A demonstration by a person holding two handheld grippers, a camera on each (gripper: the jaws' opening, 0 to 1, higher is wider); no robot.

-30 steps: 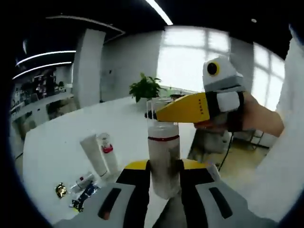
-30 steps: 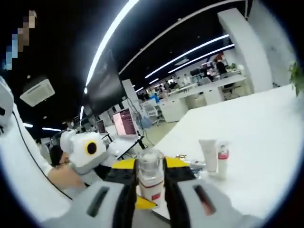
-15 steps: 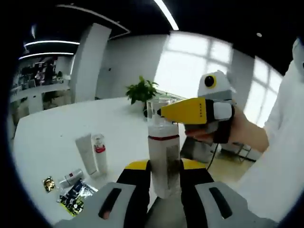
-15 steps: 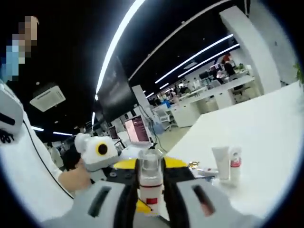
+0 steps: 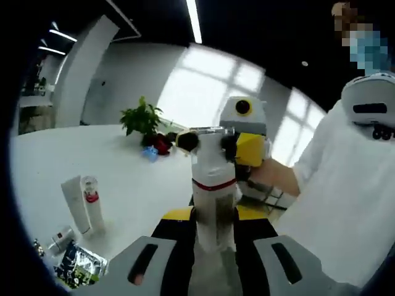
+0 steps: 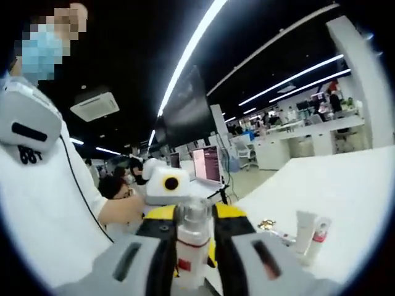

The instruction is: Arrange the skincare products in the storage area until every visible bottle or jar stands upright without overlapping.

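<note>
Left gripper (image 5: 213, 228) closed on body of pump bottle (image 5: 213, 197), holds it in air above white table (image 5: 123, 166). Right gripper (image 6: 190, 246) clamps clear cap (image 6: 190, 213) at bottle top, probably to steady or twist it. White tube (image 5: 75, 203) and small red-capped bottle (image 5: 92, 200) stand upright, touching, on table. Foil sachets (image 5: 80, 268) and one small bottle (image 5: 60, 237) lie flat near them, not yet sorted.
</note>
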